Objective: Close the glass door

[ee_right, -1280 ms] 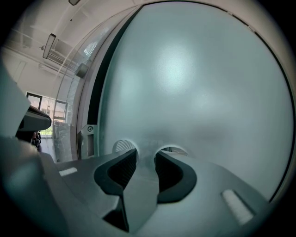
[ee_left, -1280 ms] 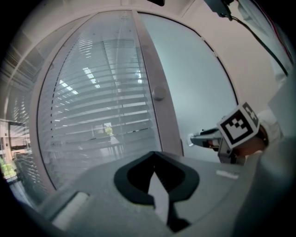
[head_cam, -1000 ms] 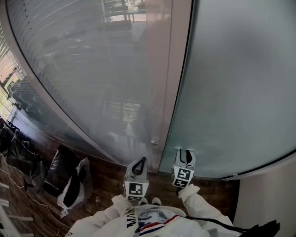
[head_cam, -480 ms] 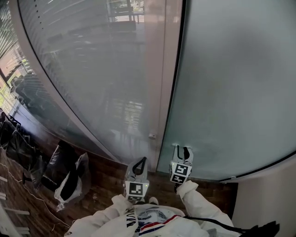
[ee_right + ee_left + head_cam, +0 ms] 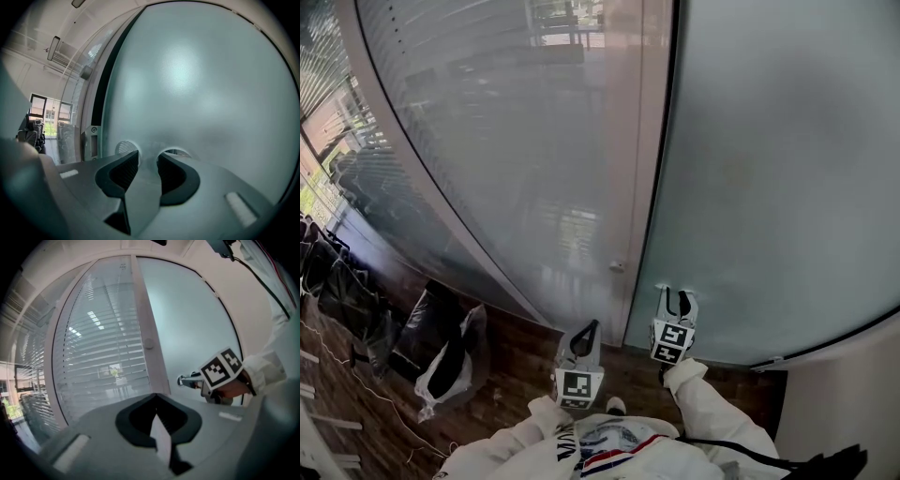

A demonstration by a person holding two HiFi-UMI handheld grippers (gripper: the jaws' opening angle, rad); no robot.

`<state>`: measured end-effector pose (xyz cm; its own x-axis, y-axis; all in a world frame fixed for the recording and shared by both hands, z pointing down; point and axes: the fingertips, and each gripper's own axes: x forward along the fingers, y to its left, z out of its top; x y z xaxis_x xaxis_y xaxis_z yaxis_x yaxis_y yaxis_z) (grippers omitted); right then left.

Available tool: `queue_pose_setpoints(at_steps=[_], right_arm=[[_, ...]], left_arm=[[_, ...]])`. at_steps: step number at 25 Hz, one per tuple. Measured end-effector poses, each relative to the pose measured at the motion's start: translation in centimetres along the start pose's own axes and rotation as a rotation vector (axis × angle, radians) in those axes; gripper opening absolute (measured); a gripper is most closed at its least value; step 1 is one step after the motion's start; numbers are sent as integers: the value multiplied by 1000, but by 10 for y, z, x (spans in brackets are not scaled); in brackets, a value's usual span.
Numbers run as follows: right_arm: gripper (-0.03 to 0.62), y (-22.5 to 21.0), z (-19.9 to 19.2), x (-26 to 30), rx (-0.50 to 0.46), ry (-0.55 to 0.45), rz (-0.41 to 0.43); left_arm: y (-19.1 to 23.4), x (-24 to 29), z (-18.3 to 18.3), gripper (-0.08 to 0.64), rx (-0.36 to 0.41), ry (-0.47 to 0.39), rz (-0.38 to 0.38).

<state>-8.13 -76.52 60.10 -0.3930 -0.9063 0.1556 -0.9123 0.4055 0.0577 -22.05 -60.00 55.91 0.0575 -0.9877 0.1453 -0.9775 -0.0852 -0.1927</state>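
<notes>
The frosted glass door fills the right half of the head view, its dark edge next to the pale frame post. My right gripper is up against the door at its handle. In the right gripper view the pale handle fills the gap between the pads of my right gripper, with round mounts beside it. My left gripper hangs lower and to the left, fingers together, holding nothing, and pointing at the post. The left gripper view also shows the right gripper.
A glass wall with blinds curves away on the left. Black bags and a white bag lie on the wooden floor at its foot. A white wall stands at lower right. A metal lock plate sits in the frame.
The head view has shifted slightly. The right gripper stays at the handle. The left gripper has drifted a little, still shut and empty.
</notes>
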Motion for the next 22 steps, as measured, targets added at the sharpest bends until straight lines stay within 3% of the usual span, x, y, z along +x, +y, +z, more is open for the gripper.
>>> queue_pose_setpoints(at_steps=[9,15,22], right_arm=[[130,-4,-6,4,10,40,-29],[132,-9,-4,5,1,56,-48],[164,-6,-9,-8,-73,55,-28]], left_arm=[[17,-38,-20,3,-8,38,4],[25,-54,-14,3,-6,38,-6],[31,-66,-22,3,4,33,-14]])
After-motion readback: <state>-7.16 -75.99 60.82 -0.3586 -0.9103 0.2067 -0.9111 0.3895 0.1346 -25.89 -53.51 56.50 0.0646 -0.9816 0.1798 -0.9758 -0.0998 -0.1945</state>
